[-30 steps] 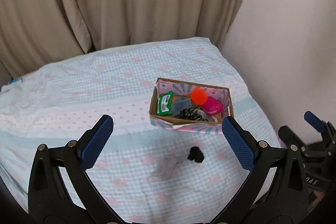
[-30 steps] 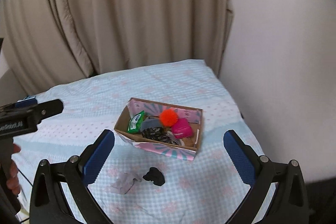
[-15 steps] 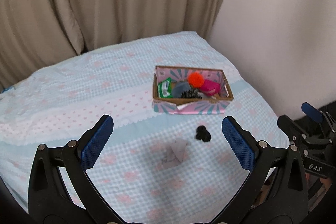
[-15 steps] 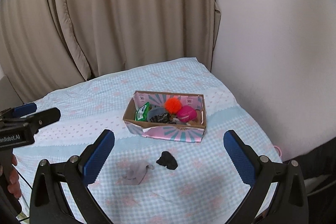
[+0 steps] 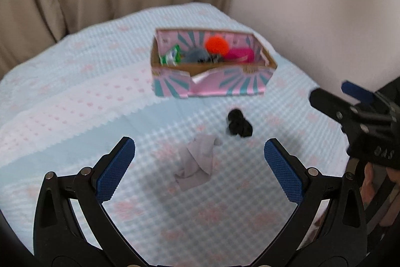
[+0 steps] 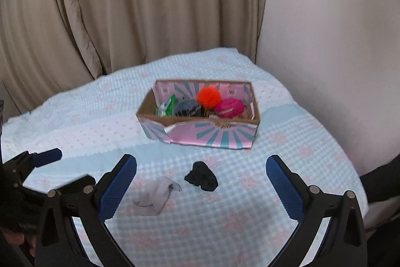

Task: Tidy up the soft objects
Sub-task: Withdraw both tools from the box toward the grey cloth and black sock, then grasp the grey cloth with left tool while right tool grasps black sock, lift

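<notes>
A pink and teal cardboard box (image 5: pixel 212 84) (image 6: pixel 200 134) sits on the bed and holds an orange pom-pom (image 5: pixel 216 43) (image 6: pixel 208 96), a pink soft ball (image 6: pixel 229 108), a green packet (image 6: pixel 168 106) and dark items. A crumpled grey cloth (image 5: pixel 197 162) (image 6: pixel 155 194) and a black scrunchie (image 5: pixel 238 123) (image 6: pixel 201 176) lie on the cover in front of the box. My left gripper (image 5: pixel 200 172) is open and empty, above the grey cloth. My right gripper (image 6: pixel 201 188) is open and empty, above the black scrunchie.
The bed has a light blue checked cover (image 5: pixel 75 96) (image 6: pixel 287 167) with pink patterns. Beige curtains (image 6: pixel 125 4) hang behind and a white wall (image 6: pixel 325 29) stands to the right. The bed edge drops off at the right.
Both grippers have moved down and closer to the bed. The box, cloth and scrunchie now look larger and nearer. Both stay open.
</notes>
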Available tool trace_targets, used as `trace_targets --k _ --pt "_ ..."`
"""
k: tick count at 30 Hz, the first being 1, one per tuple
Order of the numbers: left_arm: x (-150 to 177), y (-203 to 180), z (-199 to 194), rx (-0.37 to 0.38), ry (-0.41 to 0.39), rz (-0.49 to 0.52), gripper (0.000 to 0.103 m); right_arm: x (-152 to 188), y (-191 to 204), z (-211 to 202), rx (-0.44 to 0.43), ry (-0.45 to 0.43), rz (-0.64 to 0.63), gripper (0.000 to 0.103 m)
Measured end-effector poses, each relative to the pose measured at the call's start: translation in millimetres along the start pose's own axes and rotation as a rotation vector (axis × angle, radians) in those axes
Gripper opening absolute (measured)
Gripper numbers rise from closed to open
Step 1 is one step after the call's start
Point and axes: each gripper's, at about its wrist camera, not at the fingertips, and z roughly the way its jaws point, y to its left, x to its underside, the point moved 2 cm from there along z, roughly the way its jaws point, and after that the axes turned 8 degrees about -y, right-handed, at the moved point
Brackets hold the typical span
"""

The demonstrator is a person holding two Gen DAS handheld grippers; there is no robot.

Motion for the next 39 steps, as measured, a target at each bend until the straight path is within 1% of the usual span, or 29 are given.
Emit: trace_targets --k 4,6,7,8,11,13,15,16,17,18,20,21,22,24,25,26,27,28,30,31,32,33,35,39 --pt "34.0 2.6 54.3 0.008 0.030 0.010 0.103 27.1 -2.2 44.2 -0.001 0.025 -0.019 0.103" --pt "45.4 2.5 77.0 0.003 0.043 0.017 0.102 39.7 -3.4 64.4 -0.004 0.034 -0.019 0.103" --pt "51.7 2.4 88.8 0.001 0.051 0.023 0.102 47.0 -4.4 75.5 -0.006 0.041 -0.018 0.100" --pt "57.3 1.7 100.1 -0.001 0.058 0.032 0.100 53.3 -5.0 85.5 -0.011 0.049 -0.017 0.094" --pt "71.3 -0.8 127.5 -0.003 0.073 0.067 0.098 73.4 -8.2 119.6 -0.016 0.090 -0.011 0.088" --pt "77.8 -2.7 143.7 -0.010 0.079 0.092 0.096 81.9 -10.5 133.2 -0.020 0.099 -0.002 0.088" --pt "80.5 -1.5 154.8 -0.009 0.084 0.095 0.094 90.3 -10.9 149.1 -0.023 0.109 0.000 0.088" --pt "82.3 -0.8 162.7 -0.020 0.090 0.095 0.094 93.2 -10.6 155.5 -0.026 0.113 -0.002 0.087" --pt "83.4 -0.5 168.5 -0.026 0.098 0.093 0.093 97.2 -9.8 163.8 -0.034 0.117 -0.005 0.085" --pt "84.4 -0.1 173.8 -0.023 0.105 0.088 0.088 100.2 -7.6 170.8 -0.041 0.122 -0.013 0.083" --pt "86.9 0.1 185.8 -0.017 0.130 0.088 0.080 105.0 -4.0 183.9 -0.051 0.136 -0.039 0.075" --pt "88.2 -0.6 189.3 -0.027 0.134 0.100 0.080 107.7 -2.6 191.8 -0.060 0.144 -0.052 0.073" --pt "88.5 -1.9 190.0 -0.031 0.117 0.116 0.080 109.1 -2.3 195.8 -0.063 0.147 -0.057 0.071" --pt "89.4 -1.9 191.3 -0.031 0.111 0.120 0.077 111.0 -1.5 204.8 -0.070 0.154 -0.064 0.065" --pt "89.6 -2.0 190.7 -0.033 0.107 0.119 0.075 111.0 -1.2 208.4 -0.074 0.159 -0.063 0.060" --pt "89.5 -1.1 189.9 -0.041 0.101 0.116 0.066 112.4 -1.9 210.8 -0.080 0.165 -0.061 0.055" --pt "89.0 -0.2 189.5 -0.048 0.101 0.113 0.057 113.4 -2.1 213.4 -0.085 0.174 -0.062 0.053" --pt "87.8 1.6 189.0 -0.053 0.101 0.104 0.053 113.5 -1.6 214.3 -0.086 0.179 -0.065 0.048" --pt "84.9 6.8 188.0 -0.061 0.103 0.079 0.035 114.0 0.3 216.1 -0.089 0.185 -0.070 0.042" --pt "83.5 9.8 187.1 -0.063 0.105 0.065 0.031 113.6 0.4 216.4 -0.091 0.186 -0.068 0.036" --pt "82.1 12.9 186.2 -0.069 0.107 0.049 0.024 113.4 0.7 215.9 -0.092 0.186 -0.066 0.034" --pt "81.3 15.7 185.5 -0.073 0.111 0.036 0.020 112.6 1.3 214.4 -0.086 0.184 -0.065 0.033" --pt "79.8 19.4 181.9 -0.072 0.112 0.021 0.015 110.5 2.4 210.4 -0.071 0.169 -0.067 0.030" --pt "73.9 23.1 172.2 -0.076 0.110 -0.001 0.014 105.0 3.3 199.9 -0.065 0.150 -0.057 0.028"
